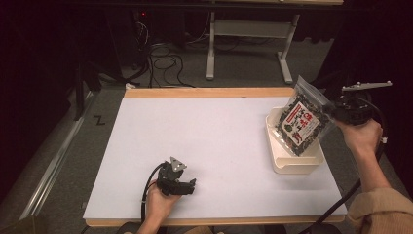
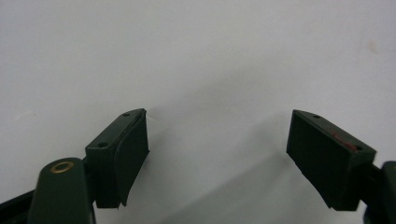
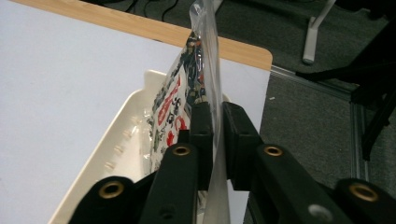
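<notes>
- We see the right hand-held gripper (image 1: 336, 111) raised over the right side of the counter (image 1: 214, 146), gripped by the person's right hand (image 1: 363, 134).
- Its jaws are closed tight on the clear edge of a snack bag (image 1: 303, 119); in the right gripper view the plastic seam runs straight between the two black jaws of the right hand-held gripper (image 3: 215, 140), no gap visible.
- Bag: transparent pouch w/ dark contents and a red-and-white label; tilted, top corner up and away from the person. Label text too small to read.
- Bag hangs over a cream tray (image 1: 280, 163) near the counter's right edge. Lower part of the bag (image 3: 180, 112) sits inside the tray's outline (image 3: 121, 121); we cannot tell whether it touches the tray floor.
- Left hand-held gripper (image 1: 187, 185) is low at the front-left-centre of the counter, held by the left hand (image 1: 158, 202), well apart from the tray and bag. Grey three-cornered plate on top; cable trails back toward the person.
- In the left gripper view, its jaws stand wide apart w/ nothing between them, white counter surface (image 2: 210, 60) behind; left hand-held gripper (image 2: 217, 149) holds nothing.
- Counter top is white w/ a wood-coloured rim; beyond its far edge we see grey floor, cables (image 1: 165, 61) and a white frame leg (image 1: 210, 48).
</notes>
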Tool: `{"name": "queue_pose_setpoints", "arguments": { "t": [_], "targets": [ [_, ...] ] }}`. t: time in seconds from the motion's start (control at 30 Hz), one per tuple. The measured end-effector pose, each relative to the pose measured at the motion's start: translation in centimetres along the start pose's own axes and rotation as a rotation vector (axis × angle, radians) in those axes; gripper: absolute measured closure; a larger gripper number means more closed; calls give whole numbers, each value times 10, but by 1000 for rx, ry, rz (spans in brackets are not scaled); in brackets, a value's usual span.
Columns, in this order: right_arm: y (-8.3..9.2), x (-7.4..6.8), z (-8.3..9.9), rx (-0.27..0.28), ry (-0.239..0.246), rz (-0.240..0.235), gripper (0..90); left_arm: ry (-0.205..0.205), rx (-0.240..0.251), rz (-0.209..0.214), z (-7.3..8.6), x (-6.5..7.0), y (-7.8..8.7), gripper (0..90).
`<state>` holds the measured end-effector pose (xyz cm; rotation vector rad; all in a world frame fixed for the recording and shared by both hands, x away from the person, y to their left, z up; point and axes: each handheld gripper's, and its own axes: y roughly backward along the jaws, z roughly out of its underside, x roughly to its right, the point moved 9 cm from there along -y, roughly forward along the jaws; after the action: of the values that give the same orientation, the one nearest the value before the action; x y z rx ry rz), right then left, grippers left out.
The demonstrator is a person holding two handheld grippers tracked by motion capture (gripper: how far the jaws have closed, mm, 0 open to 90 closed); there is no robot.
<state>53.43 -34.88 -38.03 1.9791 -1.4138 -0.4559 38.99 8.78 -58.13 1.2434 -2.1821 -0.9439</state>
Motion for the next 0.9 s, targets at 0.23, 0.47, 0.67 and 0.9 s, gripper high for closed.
{"name": "queue_pose_setpoints", "arguments": {
  "t": [0.23,0.47,0.67,0.9],
  "targets": [
    [-1,6,4,-12,-29,6,660,0,0,6,0,0,0,215],
    [10,4,1,42,-27,1,503,-3,-1,4,0,0,0,215],
    [25,0,-4,109,-18,0,456,-12,3,2,0,1,2,215],
    [39,-14,-10,162,20,-21,455,-16,6,9,-1,2,2,216]
  ]
}}
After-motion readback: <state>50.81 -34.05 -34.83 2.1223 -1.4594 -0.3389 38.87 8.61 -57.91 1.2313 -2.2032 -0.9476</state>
